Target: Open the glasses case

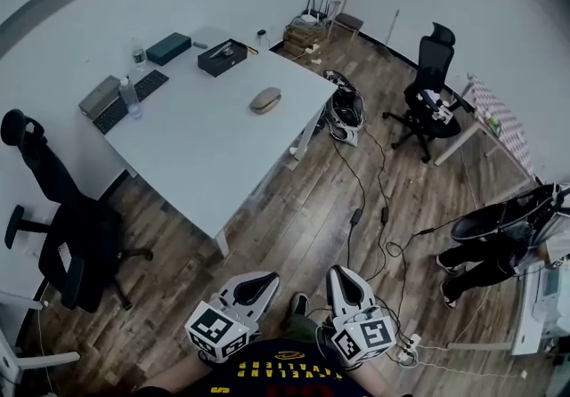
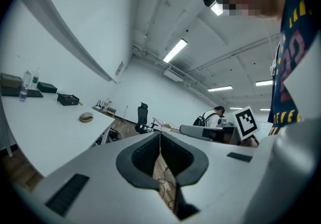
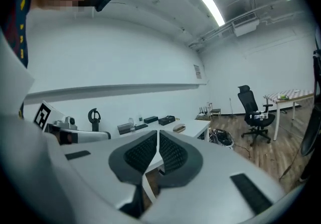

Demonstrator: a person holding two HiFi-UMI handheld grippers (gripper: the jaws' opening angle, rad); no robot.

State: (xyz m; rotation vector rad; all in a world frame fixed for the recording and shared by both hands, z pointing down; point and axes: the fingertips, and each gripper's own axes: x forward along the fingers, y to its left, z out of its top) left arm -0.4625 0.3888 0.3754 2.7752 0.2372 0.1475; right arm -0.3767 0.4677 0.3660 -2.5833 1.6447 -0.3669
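Note:
The beige oval glasses case (image 1: 265, 100) lies shut on the white table (image 1: 205, 155), toward its far right side. It also shows small in the left gripper view as the glasses case (image 2: 86, 117) and in the right gripper view as the glasses case (image 3: 179, 128). Both grippers hang low by the person's body, well short of the table over the wooden floor. My left gripper (image 1: 257, 279) (image 2: 160, 134) has its jaws pressed together, empty. My right gripper (image 1: 342, 273) (image 3: 158, 133) has its pads almost touching, with nothing between them.
On the table's far end stand a black box (image 1: 223, 57), a dark green box (image 1: 168, 48), a keyboard (image 1: 132, 100) and a water bottle (image 1: 129, 94). A black office chair (image 1: 67, 239) stands left, another chair (image 1: 432, 84) right. Cables (image 1: 374, 208) cross the floor. A person (image 1: 485, 248) is at right.

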